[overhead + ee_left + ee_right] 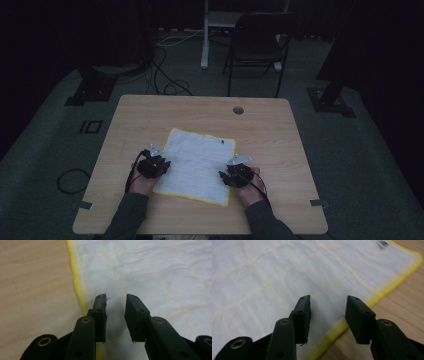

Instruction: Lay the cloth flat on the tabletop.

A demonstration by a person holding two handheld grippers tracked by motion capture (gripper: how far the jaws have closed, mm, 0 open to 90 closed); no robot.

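White cloth (197,162) lies flat between both hands; left gripper (115,305) and right gripper (327,308) point inward over its yellow edges, jaws parted, holding nothing.

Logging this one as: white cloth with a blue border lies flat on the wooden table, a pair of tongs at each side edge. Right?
Not quite: the cloth has a yellow border, not blue, as both gripper views show. It does lie flat on the table, with the left tongs and right tongs at its side edges.

A white cloth (197,162) with a yellow hem and a pale yellow grid, bearing a small dark tag towards its two o'clock corner, lies on a light wood-grain table (135,125) between black grippers.
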